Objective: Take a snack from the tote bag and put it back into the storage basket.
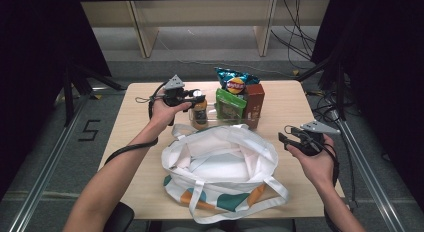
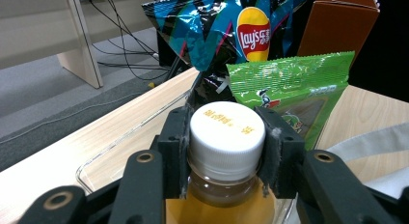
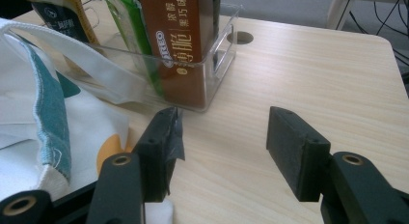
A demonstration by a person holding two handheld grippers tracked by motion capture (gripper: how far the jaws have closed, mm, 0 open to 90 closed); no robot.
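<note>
Amber tea bottle (image 2: 226, 195) | white cap (image 2: 226, 137) clamped in my left claw (image 2: 226, 151) | heavy, rigid, slippery | right claw (image 3: 222, 151) open, empty.

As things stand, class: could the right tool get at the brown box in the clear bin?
Probably yes. The right tool is open over bare table, and the brown box stands at the clear bin's near corner, its top exposed.
</note>
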